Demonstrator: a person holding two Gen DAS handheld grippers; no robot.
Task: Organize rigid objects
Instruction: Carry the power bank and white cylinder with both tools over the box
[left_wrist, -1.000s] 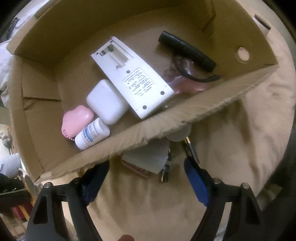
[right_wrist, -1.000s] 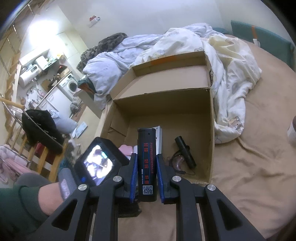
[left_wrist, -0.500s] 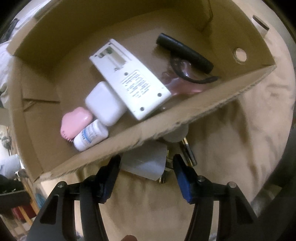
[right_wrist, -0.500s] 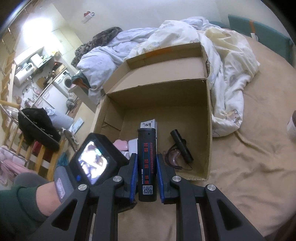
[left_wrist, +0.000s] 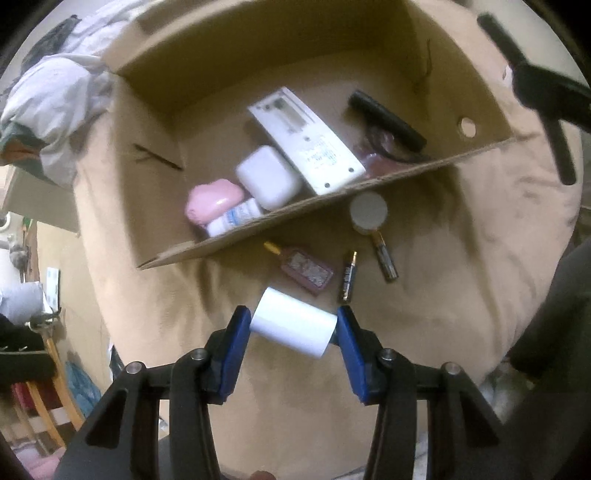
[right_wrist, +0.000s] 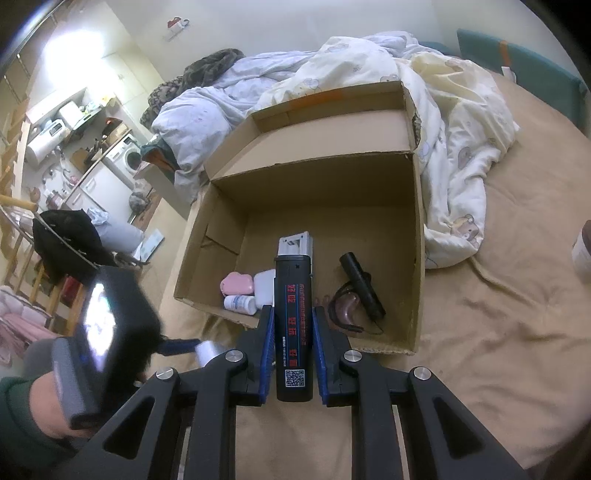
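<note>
The left tongs (left_wrist: 293, 328), jaws just closing, clenched a white paper roll (left_wrist: 293, 326) above the bed; the right tongs (right_wrist: 293, 345) gripped a black rectangular block (right_wrist: 293, 332). Both probably belonged next in the open cardboard box (right_wrist: 417, 221).

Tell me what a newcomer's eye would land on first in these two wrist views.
Probably the open cardboard box on the tan bed, small items lying in its near end, including a white remote. Next, each gripper's load: the left gripper clamps a white cylinder off the bed, beside two batteries, and the right gripper grips a black rectangular block before the box.
</note>
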